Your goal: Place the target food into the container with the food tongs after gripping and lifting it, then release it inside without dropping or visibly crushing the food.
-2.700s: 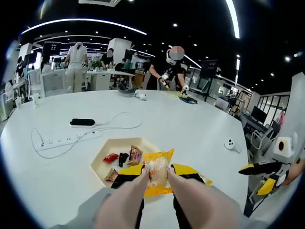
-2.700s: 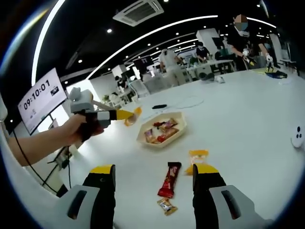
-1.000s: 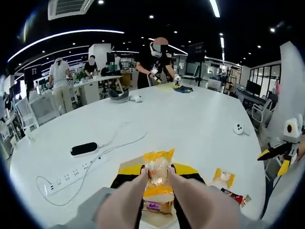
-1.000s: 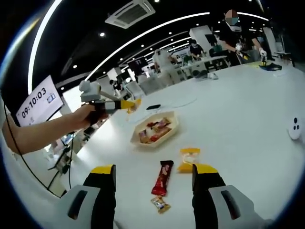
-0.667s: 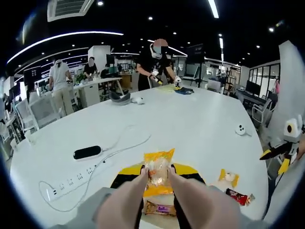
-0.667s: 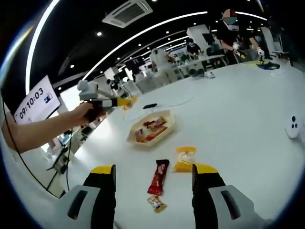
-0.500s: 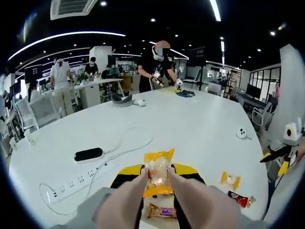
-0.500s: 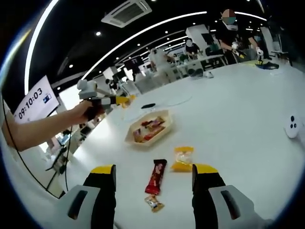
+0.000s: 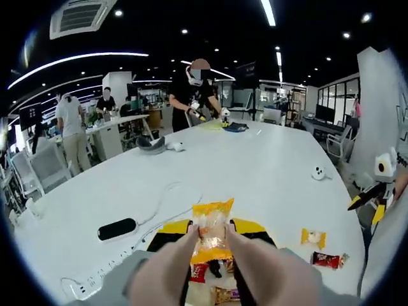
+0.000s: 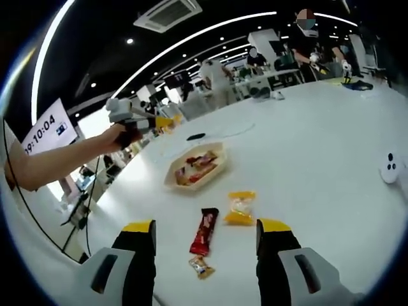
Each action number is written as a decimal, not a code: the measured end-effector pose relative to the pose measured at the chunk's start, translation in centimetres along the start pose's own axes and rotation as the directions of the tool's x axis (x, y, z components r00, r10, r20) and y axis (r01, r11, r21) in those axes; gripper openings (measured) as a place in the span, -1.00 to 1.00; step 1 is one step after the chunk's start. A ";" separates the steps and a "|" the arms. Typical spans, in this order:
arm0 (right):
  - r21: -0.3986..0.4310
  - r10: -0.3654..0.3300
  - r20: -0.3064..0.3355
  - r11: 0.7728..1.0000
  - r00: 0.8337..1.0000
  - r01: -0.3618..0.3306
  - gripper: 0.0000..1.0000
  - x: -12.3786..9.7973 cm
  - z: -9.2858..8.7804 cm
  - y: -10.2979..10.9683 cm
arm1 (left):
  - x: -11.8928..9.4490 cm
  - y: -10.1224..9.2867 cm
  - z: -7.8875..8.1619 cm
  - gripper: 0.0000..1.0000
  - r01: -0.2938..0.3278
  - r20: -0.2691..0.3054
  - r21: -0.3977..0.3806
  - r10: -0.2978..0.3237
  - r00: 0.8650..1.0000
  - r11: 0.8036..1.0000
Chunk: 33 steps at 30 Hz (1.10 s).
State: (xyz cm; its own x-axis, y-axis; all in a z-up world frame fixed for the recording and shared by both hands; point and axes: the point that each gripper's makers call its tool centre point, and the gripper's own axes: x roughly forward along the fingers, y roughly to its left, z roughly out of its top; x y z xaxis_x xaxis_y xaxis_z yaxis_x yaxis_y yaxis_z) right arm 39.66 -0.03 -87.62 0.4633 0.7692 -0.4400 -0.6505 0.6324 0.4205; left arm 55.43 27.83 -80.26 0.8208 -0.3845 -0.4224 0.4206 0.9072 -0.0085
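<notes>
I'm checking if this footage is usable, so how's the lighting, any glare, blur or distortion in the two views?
Left gripper view: even ceiling light, strong fisheye bending of the table, sharp orange packet held in the tongs, far people soft. Right gripper view: bright ceiling strips, mild sheen on the table, curved horizon, tray and loose snacks sharp, right gripper open.

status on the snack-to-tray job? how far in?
Done: the yellow snack packet is gripped and lifted in the left claw, and the tray already holds several snacks.
In hand: the packet hangs above the tray, not released.
Left: lower it and let go inside. Three snacks lie loose on the table: a yellow packet, a red bar and a small candy. The right claw is open and empty.
</notes>
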 end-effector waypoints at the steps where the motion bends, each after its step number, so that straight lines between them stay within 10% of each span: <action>1: 0.002 -0.002 -0.002 1.000 1.000 0.002 0.28 0.0 -0.1 -0.1 | 0.1 0.3 0.0 -0.56 -0.003 0.001 -0.003 0.003 1.000 1.000; 18: 0.012 0.015 -0.019 1.000 1.000 -0.015 0.27 0.7 -0.2 0.5 | -0.5 1.2 -0.8 -0.50 -0.016 0.034 -0.053 0.018 0.999 0.998; 33: 0.055 0.058 -0.047 0.997 0.997 -0.055 0.27 2.1 -0.7 1.6 | -3.8 -1.7 1.2 -0.50 -0.066 0.066 -0.041 0.069 0.995 0.997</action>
State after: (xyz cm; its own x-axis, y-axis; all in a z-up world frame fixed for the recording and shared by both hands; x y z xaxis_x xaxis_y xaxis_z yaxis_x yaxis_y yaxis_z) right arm 39.11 2.53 -88.44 0.3962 0.7994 -0.4516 -0.6411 0.5930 0.4872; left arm 52.04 27.55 -77.51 0.8716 -0.3318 -0.3608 0.3492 0.9369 -0.0178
